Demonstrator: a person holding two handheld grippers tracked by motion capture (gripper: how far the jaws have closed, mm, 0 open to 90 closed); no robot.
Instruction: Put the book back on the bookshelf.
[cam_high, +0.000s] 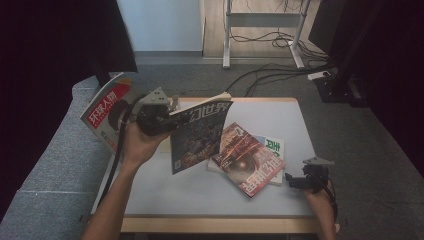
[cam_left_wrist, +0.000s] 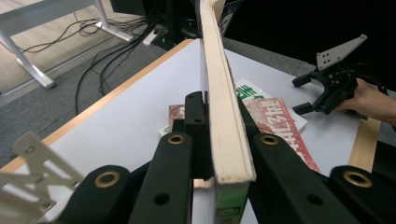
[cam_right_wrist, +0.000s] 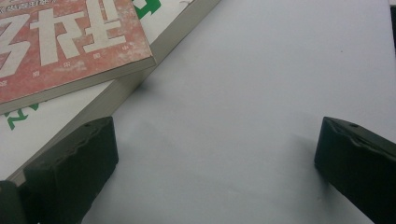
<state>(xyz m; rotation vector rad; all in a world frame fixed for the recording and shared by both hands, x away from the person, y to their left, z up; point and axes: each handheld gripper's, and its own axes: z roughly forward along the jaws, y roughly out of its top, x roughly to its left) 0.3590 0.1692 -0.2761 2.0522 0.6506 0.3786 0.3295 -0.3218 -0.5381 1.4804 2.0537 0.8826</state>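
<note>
The desk (cam_high: 280, 115) is the landmark, a pale top with a wooden rim; everything else is placed from it. Above its left half hangs the dark magazine (cam_high: 197, 135), lifted clear of the surface and held up on edge, cover facing the person; its long axis runs from the top corner by the desk's far edge down toward the desk's middle. On the desk's right half lies the red magazine (cam_high: 247, 160), flat and skewed, resting on a white-and-green book (cam_high: 272, 146) whose corner shows beyond it. Off the desk's left edge a red-and-white magazine (cam_high: 107, 107) stands tilted.

The left tongs (cam_high: 157, 115) sit over the desk's left rim and are clamped on the dark magazine; in the left gripper view the page block (cam_left_wrist: 226, 116) runs straight up between the two jaws, pinched at its edge. The right tongs (cam_high: 300, 181) rest near the desk's right front corner, spread wide with nothing between them; the right gripper view shows bare desk across the gap and the stack just beside one jaw.

My judgement: the stack lies up and to the left of the right tongs, nearer that hand by far; its long side angles toward the desk's front, so the right hand would meet a corner first.
</note>
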